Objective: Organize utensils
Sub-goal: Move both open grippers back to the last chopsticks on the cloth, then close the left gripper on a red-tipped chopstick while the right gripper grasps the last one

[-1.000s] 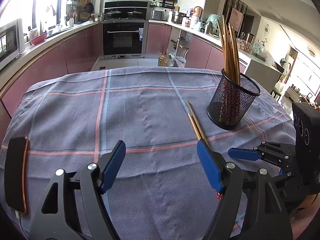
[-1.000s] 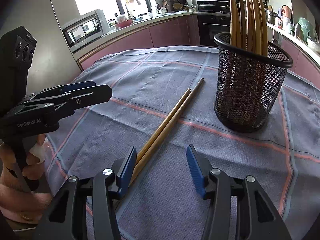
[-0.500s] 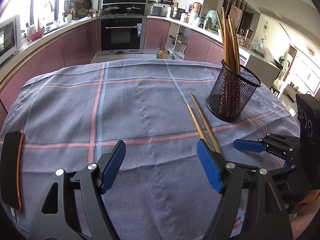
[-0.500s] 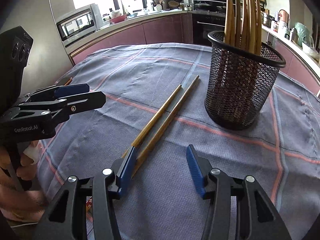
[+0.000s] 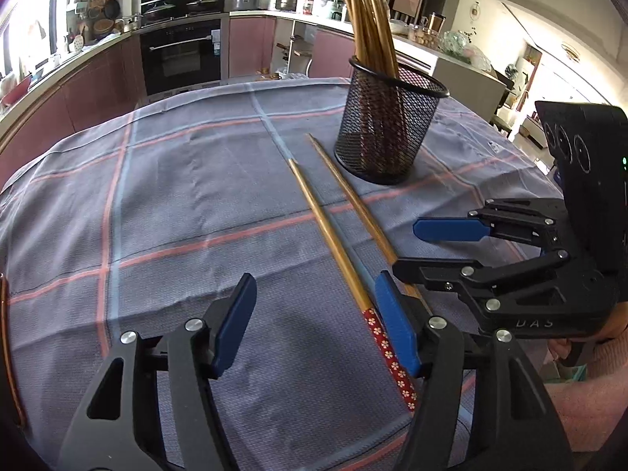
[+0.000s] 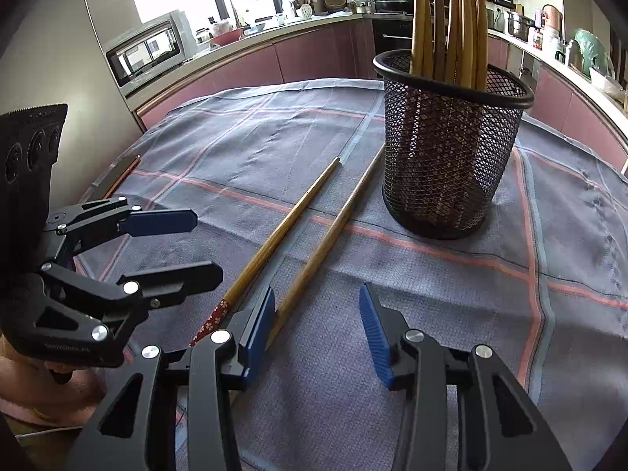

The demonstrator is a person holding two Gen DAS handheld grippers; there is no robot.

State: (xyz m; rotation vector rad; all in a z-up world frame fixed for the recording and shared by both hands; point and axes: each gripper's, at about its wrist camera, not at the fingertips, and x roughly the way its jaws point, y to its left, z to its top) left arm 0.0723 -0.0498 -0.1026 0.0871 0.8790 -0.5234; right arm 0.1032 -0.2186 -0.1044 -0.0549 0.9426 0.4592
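Two wooden chopsticks lie side by side on the checked grey tablecloth. One chopstick (image 5: pixel 333 243) (image 6: pixel 274 235) has a red flowered end; the other chopstick (image 5: pixel 353 204) (image 6: pixel 333 227) is plain. A black mesh holder (image 5: pixel 386 129) (image 6: pixel 447 149) full of upright chopsticks stands just beyond their tips. My left gripper (image 5: pixel 314 325) (image 6: pixel 184 243) is open and empty, low over the red end. My right gripper (image 6: pixel 318 333) (image 5: pixel 424 247) is open and empty, its left finger at the plain chopstick's near end.
The tablecloth (image 5: pixel 176 196) covers the whole table. A dark phone-like slab (image 6: pixel 121 172) lies near the table's left edge. Kitchen counters, an oven (image 5: pixel 180 55) and a microwave (image 6: pixel 149 51) stand behind the table.
Both grippers have moved forward and closer to the near ends of the two chopsticks. The holder looks nearer. Both stay open.
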